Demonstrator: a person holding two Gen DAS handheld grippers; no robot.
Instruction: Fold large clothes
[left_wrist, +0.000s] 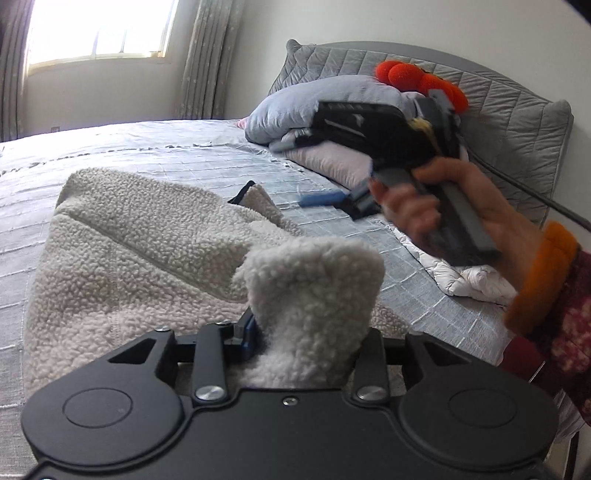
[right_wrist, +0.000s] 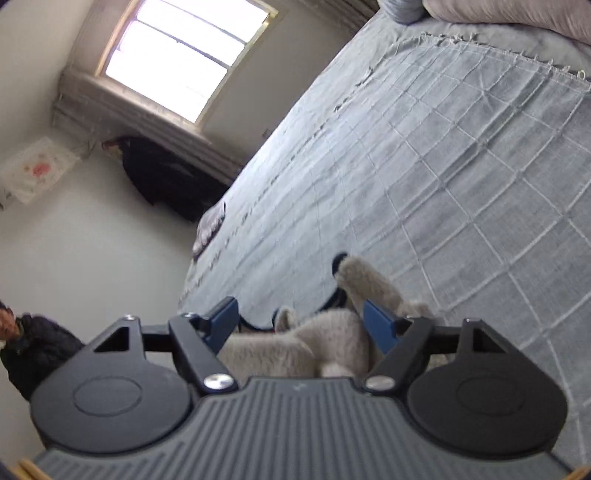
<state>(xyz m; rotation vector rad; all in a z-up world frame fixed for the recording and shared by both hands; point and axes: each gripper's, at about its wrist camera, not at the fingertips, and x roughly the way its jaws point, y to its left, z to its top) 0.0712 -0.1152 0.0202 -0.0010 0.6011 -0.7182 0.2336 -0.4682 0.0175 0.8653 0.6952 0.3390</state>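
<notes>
Left wrist view: cream fleece garment (left_wrist: 147, 243) lies bunched, nubbly-textured.

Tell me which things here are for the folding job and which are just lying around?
For the job:
- fluffy cream fleece
- left hand-held gripper, shut on the fleece
- right hand-held gripper, open over it
- bedspread

Just lying around:
- pillows
- red plush toy
- white quilted item

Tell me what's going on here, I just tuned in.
A person is folding a cream fleece jacket on a bed. The left gripper is shut on a bunched fold of the fleece, lifting it. The right gripper, held in the right hand, hangs open above the bed, with fleece between its fingers but not pinched. Most of the jacket lies rumpled on the bedspread.
</notes>
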